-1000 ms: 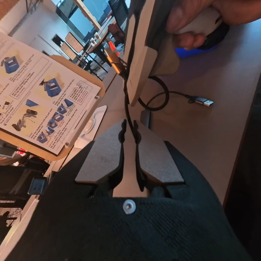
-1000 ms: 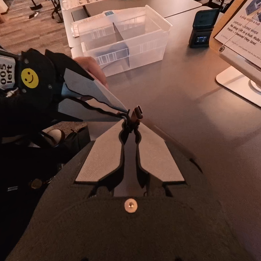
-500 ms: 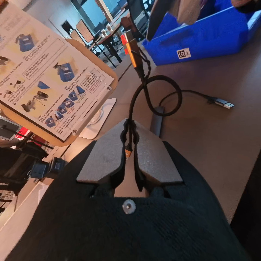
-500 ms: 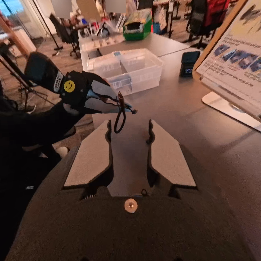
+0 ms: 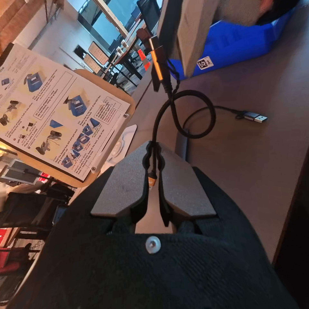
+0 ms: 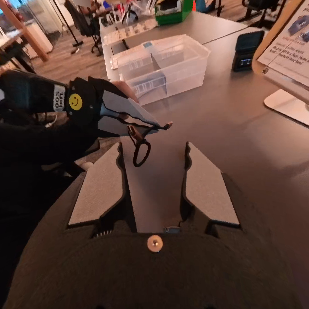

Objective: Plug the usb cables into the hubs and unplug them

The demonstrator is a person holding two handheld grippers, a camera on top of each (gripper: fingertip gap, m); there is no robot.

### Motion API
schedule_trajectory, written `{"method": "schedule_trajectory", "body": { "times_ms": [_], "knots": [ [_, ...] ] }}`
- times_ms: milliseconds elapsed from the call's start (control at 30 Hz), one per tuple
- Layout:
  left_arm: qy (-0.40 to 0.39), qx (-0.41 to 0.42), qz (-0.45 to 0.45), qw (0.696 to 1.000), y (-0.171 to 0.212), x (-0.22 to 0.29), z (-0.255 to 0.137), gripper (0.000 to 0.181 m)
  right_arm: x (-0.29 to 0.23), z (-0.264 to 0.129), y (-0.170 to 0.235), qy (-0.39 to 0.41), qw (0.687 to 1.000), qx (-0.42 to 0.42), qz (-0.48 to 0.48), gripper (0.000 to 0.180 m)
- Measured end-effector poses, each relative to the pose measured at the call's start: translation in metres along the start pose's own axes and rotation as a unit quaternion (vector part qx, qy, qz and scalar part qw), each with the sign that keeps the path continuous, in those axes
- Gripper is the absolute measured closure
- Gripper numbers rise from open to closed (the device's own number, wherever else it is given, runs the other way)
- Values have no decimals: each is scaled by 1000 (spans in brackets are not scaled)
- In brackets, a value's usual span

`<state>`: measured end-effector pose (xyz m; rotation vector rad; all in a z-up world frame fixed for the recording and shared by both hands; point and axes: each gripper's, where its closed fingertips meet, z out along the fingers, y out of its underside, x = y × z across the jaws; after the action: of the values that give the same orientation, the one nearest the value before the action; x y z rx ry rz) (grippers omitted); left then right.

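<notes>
Left gripper (image 5: 153,151) remains clenched on the short black cable (image 5: 194,115), orange plug end between its fingers, free plug (image 5: 157,66) raised above the table (image 5: 234,167). Right gripper (image 6: 153,147), clamped on that plug a second ago, now stands released and clear. Handover appears complete; hub (image 5: 181,145) lies beyond, unplugged.
</notes>
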<state>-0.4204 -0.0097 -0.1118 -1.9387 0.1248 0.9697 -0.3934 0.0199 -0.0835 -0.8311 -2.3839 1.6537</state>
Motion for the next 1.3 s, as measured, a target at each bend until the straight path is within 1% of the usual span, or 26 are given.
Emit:
{"method": "schedule_trajectory", "body": {
  "times_ms": [33,67,100,133,167,267,367,467,567,633,733,867,933,1000,1067,1133,1200,1233,1300],
  "knots": [
    [2,1,2,1000,-1,1,0,180,-3,6,3,-4,1000,-12,-6,109],
    [6,4,3,1000,-2,3,0,180,-7,12,6,-12,1000,-22,-12,114],
    [11,6,2,1000,-2,5,0,181,-12,16,8,-22,999,-30,-21,127],
    [16,6,-2,1000,-2,6,0,181,-16,19,10,-30,998,-36,-34,152],
    [20,3,-3,1000,-1,7,0,181,-17,20,10,-24,998,-38,-47,170],
    [30,5,-1,1000,1,10,0,180,-1,16,11,37,996,-49,-70,172],
    [44,21,-17,999,-3,12,-3,180,-1,10,7,41,996,-37,-73,172],
    [66,10,-29,997,2,14,-6,179,2,1,0,49,996,-18,-70,172],
    [55,-6,-40,998,12,2,-9,178,9,-11,-2,59,996,-4,-61,172],
    [46,-18,-50,998,20,-6,-10,178,11,-20,-7,55,997,15,-46,172],
    [51,-26,-69,996,26,-10,-12,177,10,-32,-13,43,998,40,-32,172],
    [49,-39,-58,996,31,-7,-8,176,7,-43,-19,39,997,59,-34,172],
    [61,-43,-53,996,31,0,-6,175,3,-45,-22,31,997,67,-36,172],
    [77,-67,-50,993,41,8,-2,175,-4,-46,-25,16,996,75,-37,172],
    [88,-105,-49,989,58,15,4,174,-14,-47,-29,-11,995,88,-35,172],
    [106,-112,-45,987,66,23,10,172,-23,-48,-34,-37,994,99,-35,172],
    [113,-71,-22,991,58,29,15,165,-30,-51,-37,-50,992,110,-37,172],
    [98,-33,-2,995,48,27,17,161,-31,-53,-39,-53,991,115,-37,172],
    [52,74,40,995,19,21,14,154,-34,-57,-42,-65,989,127,-34,172]
  ]
}}
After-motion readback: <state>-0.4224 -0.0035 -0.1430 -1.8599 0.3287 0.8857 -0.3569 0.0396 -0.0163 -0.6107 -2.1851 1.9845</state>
